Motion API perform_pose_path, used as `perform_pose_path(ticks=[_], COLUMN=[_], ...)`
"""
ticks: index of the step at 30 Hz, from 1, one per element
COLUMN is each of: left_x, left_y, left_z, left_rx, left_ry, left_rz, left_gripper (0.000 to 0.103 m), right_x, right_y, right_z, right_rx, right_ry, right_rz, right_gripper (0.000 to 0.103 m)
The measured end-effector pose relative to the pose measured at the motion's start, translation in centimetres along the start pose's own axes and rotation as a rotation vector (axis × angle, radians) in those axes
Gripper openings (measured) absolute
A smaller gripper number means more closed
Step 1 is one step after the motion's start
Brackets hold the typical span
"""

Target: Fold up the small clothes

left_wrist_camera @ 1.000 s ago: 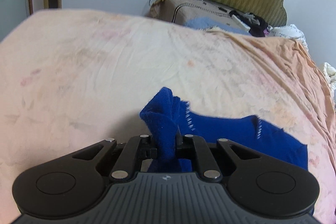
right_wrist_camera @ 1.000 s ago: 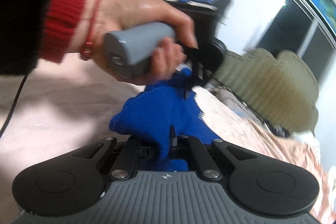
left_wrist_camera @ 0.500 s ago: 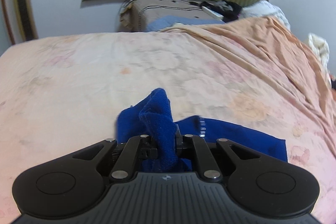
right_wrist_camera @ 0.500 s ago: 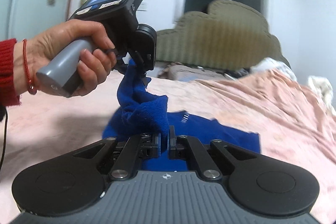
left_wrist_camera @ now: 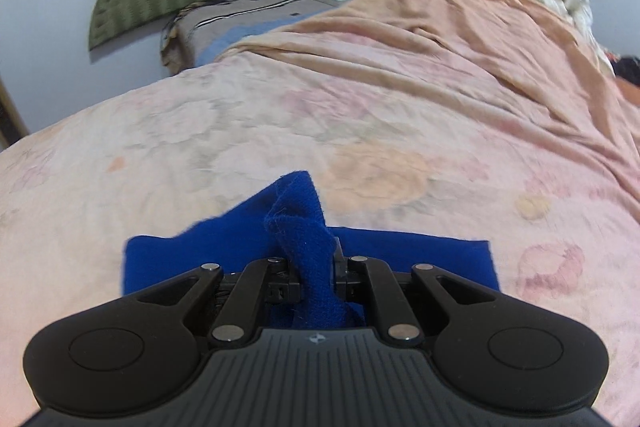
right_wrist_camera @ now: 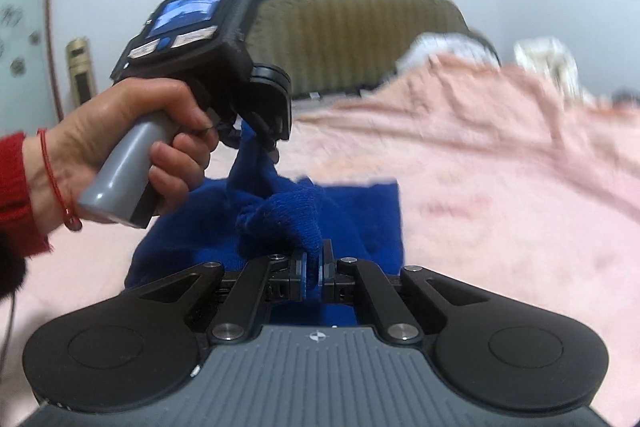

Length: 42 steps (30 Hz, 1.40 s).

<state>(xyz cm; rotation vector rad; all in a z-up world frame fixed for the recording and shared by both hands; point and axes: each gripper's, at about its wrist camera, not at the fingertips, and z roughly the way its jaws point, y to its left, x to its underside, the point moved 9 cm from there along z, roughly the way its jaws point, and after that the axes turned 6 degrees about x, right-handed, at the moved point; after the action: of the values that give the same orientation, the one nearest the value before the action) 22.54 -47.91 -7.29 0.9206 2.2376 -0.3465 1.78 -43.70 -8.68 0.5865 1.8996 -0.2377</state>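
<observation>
Blue knit garment, on the floral bedspread beneath both claws: left gripper and right gripper each clenched on a bunched edge, apparently lifting it to fold over.

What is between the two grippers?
Only the blue cloth. In the right wrist view it stretches in a bunched fold from the left gripper to the right gripper, both shut on it.

Both grippers: black finger linkages with silver pivot pins, round side discs, ribbed grey top plate with small logo. Left gripper at 10 o'clock: grey handle, lit blue screen. Left hand: red knit cuff, thin red string bracelet.
</observation>
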Motion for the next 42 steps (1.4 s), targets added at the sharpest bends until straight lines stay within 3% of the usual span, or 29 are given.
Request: perform_pose_path(ticks=[9,11,14,16,17,19,23,26,29,36,38,41,42], left_x=[0.3,-0.2,-1.2,-1.8,-2.1,-2.5,-1.4,1.3,4.8,13.3,15.2,17.7,18.2], left_y=[-3.1,-3.4,-2.8,-2.0,-1.4,-0.1,2.8,4.8,6.6,5.7,4.5,2.6,2.0], left_z=[2.5,2.3,1.7,1.0,0.4,-0.8,-3.6,-5.7,-8.1,-14.6,-15.7,-17.1,-17.3], left_rx=[0.017,0.08,0.158,0.193,0.187,0.146,0.023,-0.032,-0.055,0.043,0.06,0.029,0.011], left_ry=[0.024,0.01,0.005,-0.018,-0.038,-0.079,-0.13,-0.132,-0.137,-0.202,-0.221,-0.263,-0.28], left_rz=[0.076,0.056,-0.035,-0.089,-0.107,-0.109,-0.023,0.045,0.099,0.239,0.31,0.438,0.479], left_gripper=[0.011,0.011,0.021,0.037,0.044,0.074,0.075,0.075,0.075,0.081,0.081,0.082,0.085], right_x=[2.2,2.3,2.2,2.1,2.0,1.8,-0.2,-1.4,-0.8,0.5,0.6,0.5,0.4], right_y=[-4.1,-4.3,-5.0,-5.6,-5.8,-6.3,-5.3,-3.2,-3.1,-6.1,-6.1,-5.7,-5.4], right_z=[1.2,1.5,1.6,1.5,1.6,1.6,1.4,2.5,4.6,4.3,4.0,3.8,3.8], right_rx=[-0.086,-0.097,-0.071,-0.04,-0.021,0.002,0.008,-0.029,-0.015,-0.101,-0.113,-0.124,-0.126], right_ry=[0.133,0.148,0.151,0.147,0.147,0.141,0.084,0.092,0.185,0.267,0.279,0.281,0.28], right_rz=[0.271,0.293,0.299,0.295,0.297,0.308,0.213,0.087,0.053,0.232,0.249,0.255,0.251], right_gripper=[0.003,0.018,0.026,0.045,0.047,0.048,0.048,0.059,0.059,0.056,0.048,0.037,0.027])
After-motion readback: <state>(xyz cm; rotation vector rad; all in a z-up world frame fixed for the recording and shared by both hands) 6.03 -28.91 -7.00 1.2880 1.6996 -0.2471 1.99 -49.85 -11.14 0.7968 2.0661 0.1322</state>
